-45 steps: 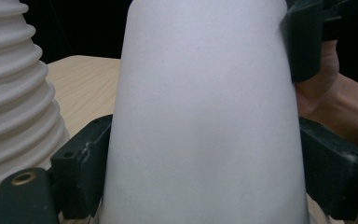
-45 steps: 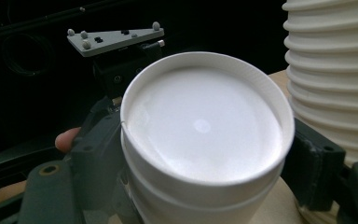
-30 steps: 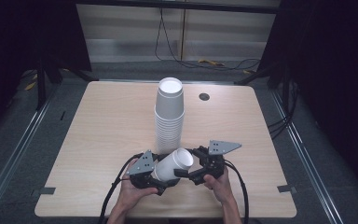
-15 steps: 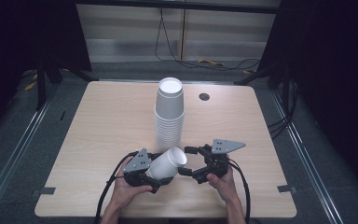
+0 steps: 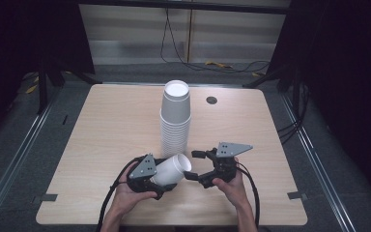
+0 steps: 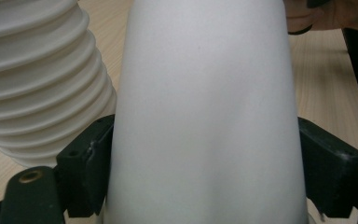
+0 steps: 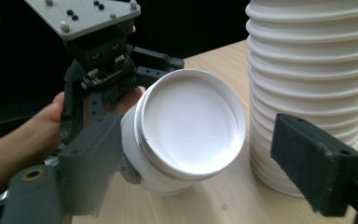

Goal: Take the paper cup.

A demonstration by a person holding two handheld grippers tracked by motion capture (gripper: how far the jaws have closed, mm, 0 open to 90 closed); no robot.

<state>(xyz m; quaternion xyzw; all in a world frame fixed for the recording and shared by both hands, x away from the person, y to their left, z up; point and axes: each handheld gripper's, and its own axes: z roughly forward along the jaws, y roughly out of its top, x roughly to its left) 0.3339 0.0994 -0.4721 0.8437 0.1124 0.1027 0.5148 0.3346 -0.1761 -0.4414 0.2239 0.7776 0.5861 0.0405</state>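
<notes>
The desk (image 5: 101, 145) carries one tall thing — a stack of white paper cups (image 5: 175, 118), upside down, standing at its middle, with a small dark round fitting (image 5: 211, 100) set into the top beyond it. Everything else happens at the near edge, just in front of the stack's foot.

There the left gripper (image 5: 166, 175) holds a single white cup (image 5: 171, 170) on its side, the wide end pointing toward the right gripper (image 5: 194, 165). In the left gripper view its fingers (image 6: 86, 163) press on both flanks of the cup (image 6: 205, 121) — narrow, shut on it. In the right gripper view the cup's round end (image 7: 191, 128) faces the lens between that gripper's own fingers (image 7: 314, 161), which stand wide with nothing touching them; the cup lies close ahead of them, beside the stack (image 7: 307, 79).

Compared with a second ago, the held cup sits a little lower and closer to the person, and the left hand (image 5: 128, 195) has shifted slightly with it. The right hand (image 5: 229, 186) has barely moved, and the stack looks unchanged.

My reading: the cup is already off the stack and is being presented for a handover or a two-handed adjustment. The likely next move is the right fingers closing on the rim — thin paper, so a hard squeeze could dent it.
</notes>
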